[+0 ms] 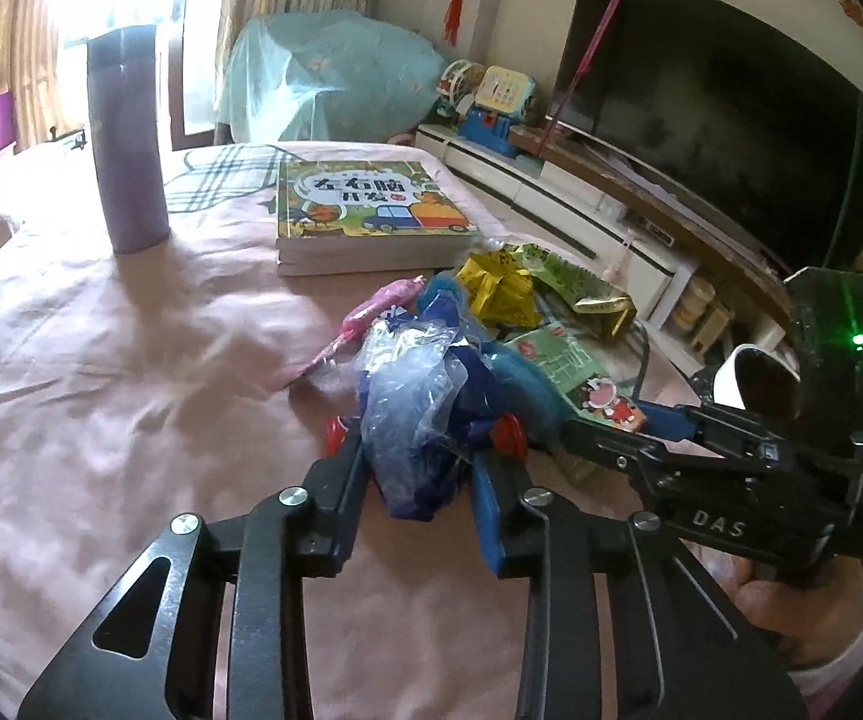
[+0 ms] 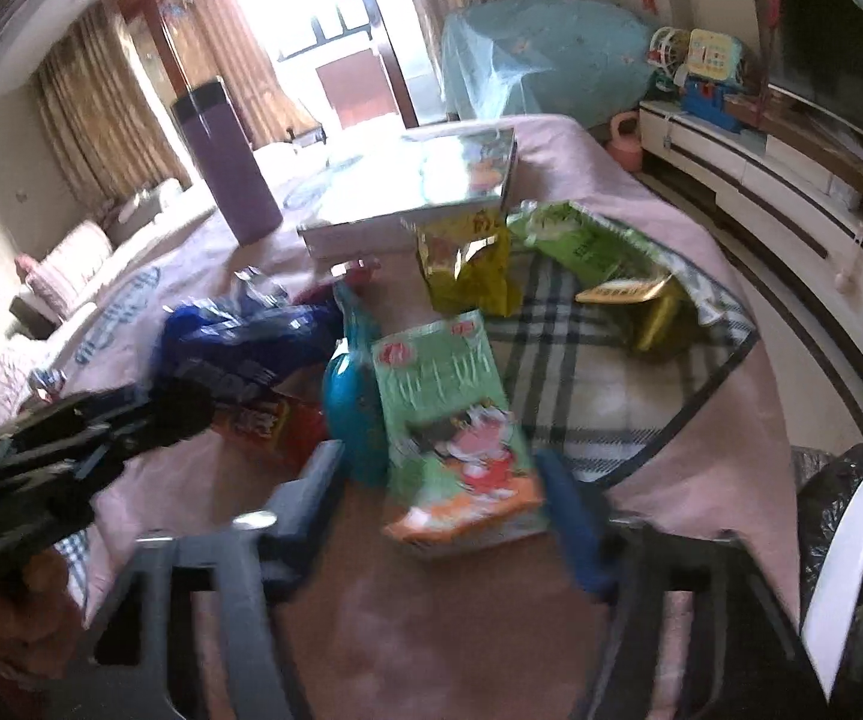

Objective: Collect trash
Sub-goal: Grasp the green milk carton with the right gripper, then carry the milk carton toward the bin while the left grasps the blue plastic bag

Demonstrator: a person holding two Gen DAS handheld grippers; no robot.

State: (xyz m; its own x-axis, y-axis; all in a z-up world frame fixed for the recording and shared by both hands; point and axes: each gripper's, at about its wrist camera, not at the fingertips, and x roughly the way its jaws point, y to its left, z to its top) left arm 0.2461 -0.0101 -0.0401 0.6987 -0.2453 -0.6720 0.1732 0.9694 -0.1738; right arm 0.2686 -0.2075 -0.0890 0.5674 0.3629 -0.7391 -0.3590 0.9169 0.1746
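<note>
A heap of wrappers lies on the pink tablecloth [image 1: 131, 396]. My left gripper [image 1: 422, 441] is shut on a crumpled blue and clear plastic wrapper [image 1: 419, 396]; it also shows in the right wrist view [image 2: 239, 342]. Beside it lie a pink wrapper [image 1: 371, 315], a yellow foil wrapper [image 1: 500, 291] and a teal wrapper [image 2: 353, 396]. My right gripper [image 2: 440, 468] is open, its fingers on either side of a green snack packet [image 2: 449, 414], which also shows in the left wrist view [image 1: 575, 372]. The right wrist view is blurred.
A purple flask [image 1: 125, 144] and a stack of books [image 1: 365, 216] stand farther back on the table. A green bag [image 2: 587, 240] and a gold packet [image 2: 641, 306] lie near the table's right edge. A bin with a black liner [image 2: 851, 570] is at the right.
</note>
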